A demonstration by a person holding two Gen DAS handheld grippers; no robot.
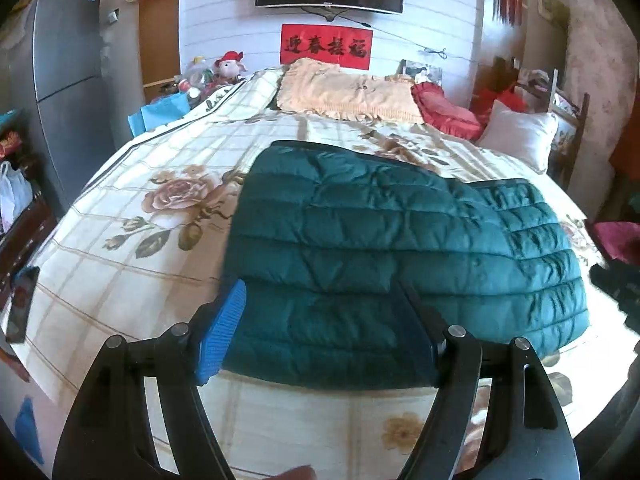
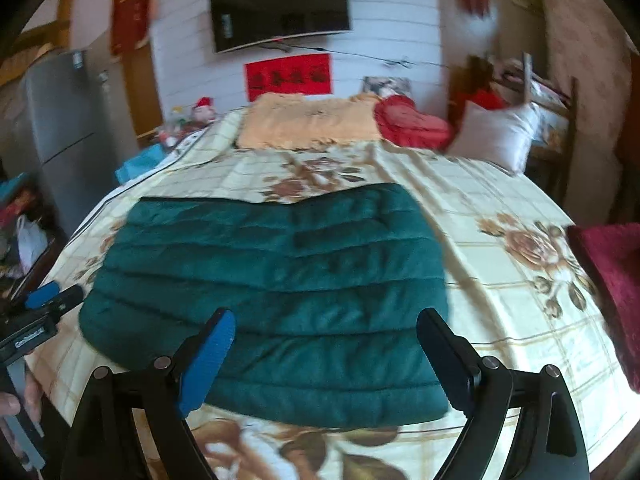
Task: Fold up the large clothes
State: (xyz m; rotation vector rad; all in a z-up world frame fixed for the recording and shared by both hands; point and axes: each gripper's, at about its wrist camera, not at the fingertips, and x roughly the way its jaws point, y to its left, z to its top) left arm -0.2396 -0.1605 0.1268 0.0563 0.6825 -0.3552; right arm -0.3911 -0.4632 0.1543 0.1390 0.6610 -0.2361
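Observation:
A teal quilted jacket lies folded into a flat rectangle on the floral bedspread. My left gripper hovers over the jacket's near edge, open; no fabric is pinched between its blue pad and its dark finger. In the right wrist view the same jacket fills the middle. My right gripper stands open above its near edge and holds nothing. The left gripper shows at the left edge there, beside the jacket's left corner, with a hand below it.
A peach pillow, a red cushion and a white pillow lie at the head of the bed. A grey fridge stands on the left. A phone lies at the bed's left edge, and a maroon cloth at its right.

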